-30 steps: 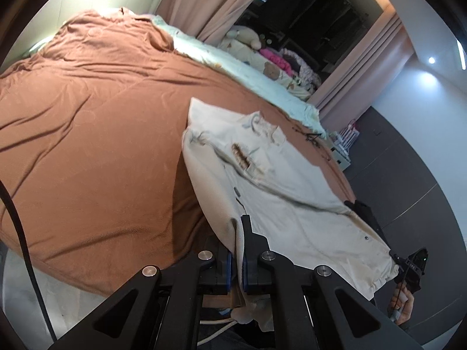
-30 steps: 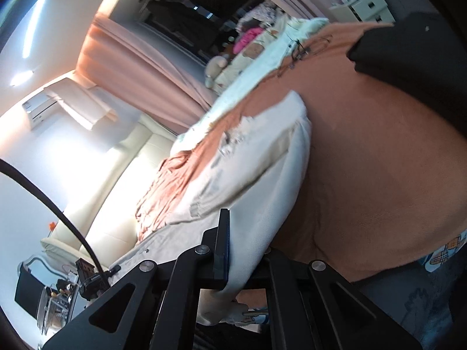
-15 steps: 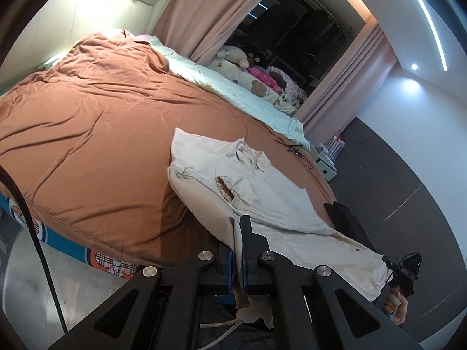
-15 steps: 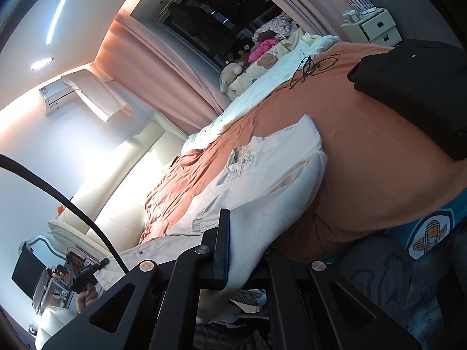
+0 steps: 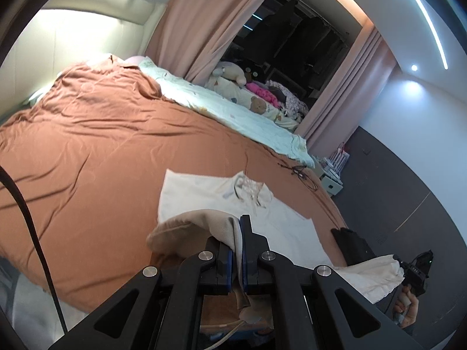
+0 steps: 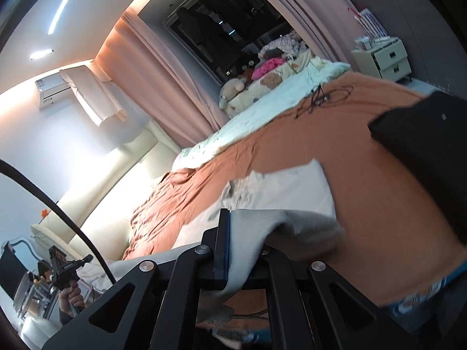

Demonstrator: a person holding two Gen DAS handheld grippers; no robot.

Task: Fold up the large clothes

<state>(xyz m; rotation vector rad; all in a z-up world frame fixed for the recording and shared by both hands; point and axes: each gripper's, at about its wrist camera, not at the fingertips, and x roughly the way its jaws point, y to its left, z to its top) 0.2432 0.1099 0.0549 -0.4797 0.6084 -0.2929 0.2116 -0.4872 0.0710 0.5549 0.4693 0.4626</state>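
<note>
Both grippers, left [image 5: 238,250] and right [image 6: 233,250], pinch the cream garment's [image 5: 280,221] near edge above the wide, bare bedspread [image 5: 87,160].

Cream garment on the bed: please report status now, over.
Left gripper and right gripper both shut on the cream garment, near edge lifted. Black garment beside it, apart. Path clear.

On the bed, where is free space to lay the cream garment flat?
The widest bare patch is the brown bedspread, between the cream garment and the headboard. The far side is crowded: mint quilt, plush toys, tangled cable. A black folded garment takes the corner near the nightstand.
</note>
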